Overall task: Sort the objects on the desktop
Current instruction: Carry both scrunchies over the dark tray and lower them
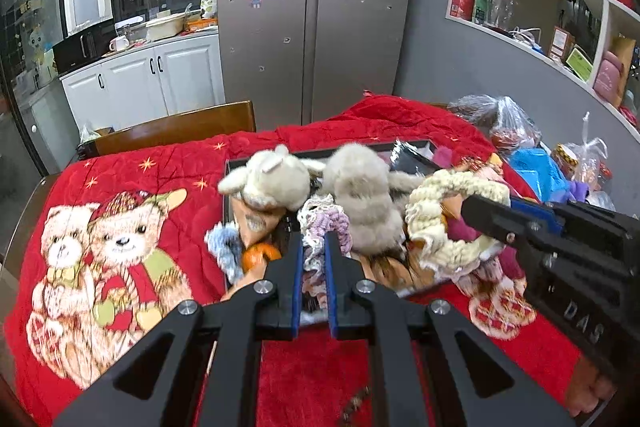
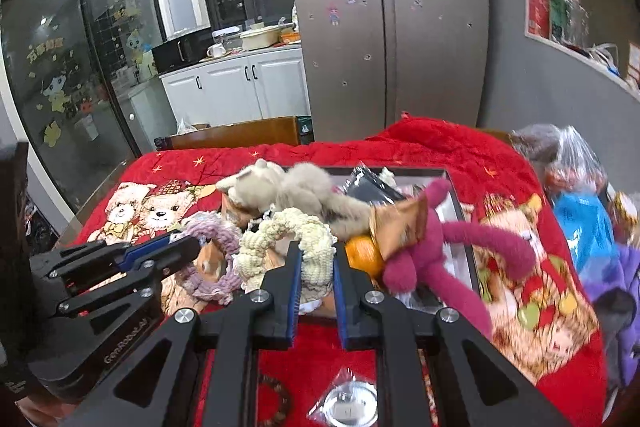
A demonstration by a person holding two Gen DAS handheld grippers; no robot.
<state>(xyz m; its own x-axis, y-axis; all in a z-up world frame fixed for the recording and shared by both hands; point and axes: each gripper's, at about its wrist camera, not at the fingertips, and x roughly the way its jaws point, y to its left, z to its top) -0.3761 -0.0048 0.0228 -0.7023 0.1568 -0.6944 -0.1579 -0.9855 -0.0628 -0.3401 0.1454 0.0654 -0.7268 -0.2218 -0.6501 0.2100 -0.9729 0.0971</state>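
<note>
Right tool (image 2: 316,259) around cream scrunchie (image 2: 316,251)

Quilted red cloth blanket (image 1: 168,163), brushed metal fridge (image 1: 316,19), fluffy plush rabbit (image 1: 362,199)

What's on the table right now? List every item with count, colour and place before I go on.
Quilted red bear-print blanket: one, covers the table.
Shallow dark tray: one, centre, piled with items.
Cream plush animal: one, tray's back left.
Grey-beige plush animal: one, beside it.
Cream knitted scrunchie: one, between the right jaws.
Lilac knitted scrunchie: one, between the left jaws.
Blue knitted scrunchie: one, tray's left edge.
Magenta long-limbed plush: one, tray's right side.
Orange fruit: at least one, in the tray.
Clear plastic bags: several, far right.
Left gripper: black, blue pads.
Right gripper: same.
</note>
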